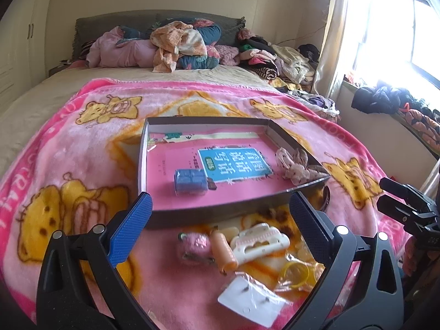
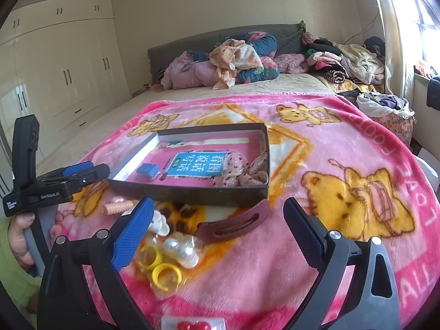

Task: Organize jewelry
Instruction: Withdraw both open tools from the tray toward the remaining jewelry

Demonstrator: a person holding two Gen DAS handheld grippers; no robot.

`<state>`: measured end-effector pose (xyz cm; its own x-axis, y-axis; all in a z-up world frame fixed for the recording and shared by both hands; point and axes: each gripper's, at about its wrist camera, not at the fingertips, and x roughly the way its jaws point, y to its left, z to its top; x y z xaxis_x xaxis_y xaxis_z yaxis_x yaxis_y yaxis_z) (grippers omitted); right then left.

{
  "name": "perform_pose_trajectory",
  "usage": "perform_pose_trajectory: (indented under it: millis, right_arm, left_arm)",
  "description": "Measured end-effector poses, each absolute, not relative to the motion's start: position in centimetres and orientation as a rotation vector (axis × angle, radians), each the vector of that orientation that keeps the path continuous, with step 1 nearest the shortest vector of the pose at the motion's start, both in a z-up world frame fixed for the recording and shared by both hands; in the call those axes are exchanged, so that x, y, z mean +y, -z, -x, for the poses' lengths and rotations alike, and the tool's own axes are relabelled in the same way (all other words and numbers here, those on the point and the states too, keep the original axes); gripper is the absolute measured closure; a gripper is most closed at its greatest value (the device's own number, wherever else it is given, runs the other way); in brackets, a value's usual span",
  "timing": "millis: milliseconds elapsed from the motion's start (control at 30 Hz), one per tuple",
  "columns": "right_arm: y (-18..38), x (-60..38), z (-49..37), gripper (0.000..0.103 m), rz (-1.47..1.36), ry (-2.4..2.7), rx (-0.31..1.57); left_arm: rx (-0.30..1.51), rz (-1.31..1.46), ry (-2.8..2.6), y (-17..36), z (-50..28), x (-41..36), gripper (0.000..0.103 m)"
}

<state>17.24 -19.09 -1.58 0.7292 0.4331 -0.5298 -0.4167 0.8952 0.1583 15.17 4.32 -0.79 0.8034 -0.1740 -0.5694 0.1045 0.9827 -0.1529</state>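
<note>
A shallow dark box (image 1: 220,213) (image 2: 192,192) lies on the pink blanket, holding a pink book, a blue case (image 1: 191,183) (image 2: 147,170) and a spotted fabric scrunchie (image 1: 297,166) (image 2: 236,174). In front of it lie loose pieces: a white hair claw (image 1: 260,243), an orange curler (image 1: 224,251) (image 2: 118,207), a pink fuzzy clip (image 1: 196,244), yellow rings (image 1: 295,273) (image 2: 159,265), an earring card (image 1: 251,301), pearls (image 2: 183,249) and a maroon hair clip (image 2: 236,224). My left gripper (image 1: 220,214) is open and empty above the loose pieces. My right gripper (image 2: 218,220) is open and empty over the maroon clip.
The pink bear blanket (image 1: 68,165) (image 2: 357,165) covers the bed's near half. Piled clothes and bedding (image 1: 170,44) (image 2: 233,57) sit at the headboard. A window (image 1: 398,27) is at right, wardrobes (image 2: 55,68) at left. A red-bead packet (image 2: 192,324) lies at the right view's bottom edge.
</note>
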Motion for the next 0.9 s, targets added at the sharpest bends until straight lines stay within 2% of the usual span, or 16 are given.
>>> perform_pose_trajectory:
  millis: [700, 733, 900]
  right_arm:
    - [4.5, -18.4, -12.6, 0.01, 0.031, -0.479, 0.664]
    - [4.6, -18.4, -12.5, 0.01, 0.038, -0.479, 0.669]
    - [5.2, -18.3, -11.6, 0.01, 0.072, -0.481, 0.689]
  left_arm:
    - [0.682, 0.097, 0.184, 3.0, -12.2, 3.9, 0.012]
    - [0.686, 0.097, 0.187, 3.1, -12.2, 3.9, 0.013]
    - [0.706, 0.103, 0.21, 3.6, -12.0, 3.8, 0.037]
